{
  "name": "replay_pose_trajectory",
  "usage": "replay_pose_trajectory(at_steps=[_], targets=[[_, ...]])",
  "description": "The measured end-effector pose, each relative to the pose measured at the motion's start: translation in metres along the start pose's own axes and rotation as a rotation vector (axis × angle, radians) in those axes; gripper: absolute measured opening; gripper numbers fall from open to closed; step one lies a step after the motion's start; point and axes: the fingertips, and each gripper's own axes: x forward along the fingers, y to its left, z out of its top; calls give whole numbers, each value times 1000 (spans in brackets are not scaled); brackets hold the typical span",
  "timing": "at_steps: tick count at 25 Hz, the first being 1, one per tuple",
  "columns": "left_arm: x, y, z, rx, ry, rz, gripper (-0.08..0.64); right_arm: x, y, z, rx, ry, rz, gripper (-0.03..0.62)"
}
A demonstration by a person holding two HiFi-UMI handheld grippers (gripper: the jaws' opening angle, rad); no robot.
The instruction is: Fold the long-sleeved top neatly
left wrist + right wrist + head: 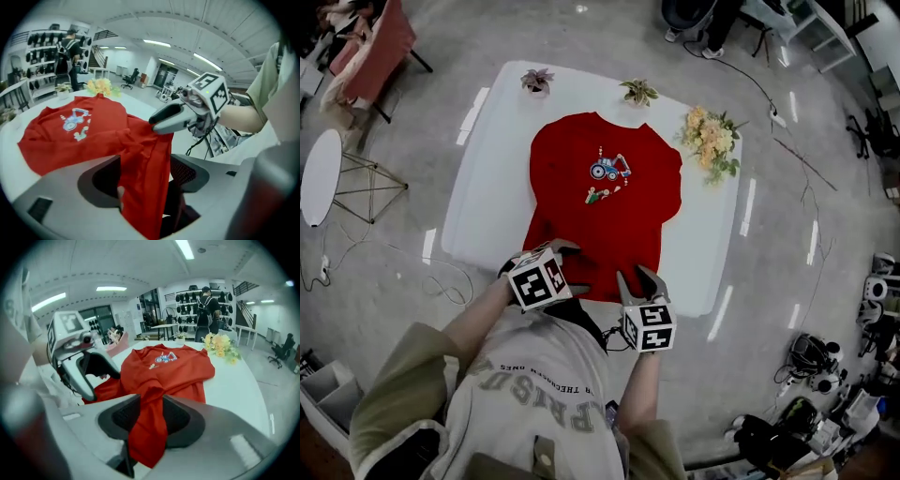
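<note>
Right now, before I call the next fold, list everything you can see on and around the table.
long-sleeved top: one, red with a blue print, spread on the table, near edge gathered at the grippers.
table: one, white, under the top.
potted plants: two, small, at the table's far edge.
flower bunch: one, yellow and cream, far right corner.
round side table: one, white, on the floor at left.
left gripper: one, grey, jaws apart, top's fabric hanging between them.
right gripper: one, grey, jaws closed on a fold of the top.
</note>
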Motion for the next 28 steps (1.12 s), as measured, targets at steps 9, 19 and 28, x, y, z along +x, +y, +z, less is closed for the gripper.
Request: replay_pose_trajectory(at_steps=[9, 19, 28], targets=[[-52, 32, -90, -297, -17, 237, 313, 79, 13, 34, 55, 56, 122, 296], [-81, 64, -89, -292, -91, 290, 313, 42, -3, 52, 166, -10, -65, 46], [-70, 168, -31, 0, -10, 462, 311, 1, -81, -23, 397, 100, -372, 77]])
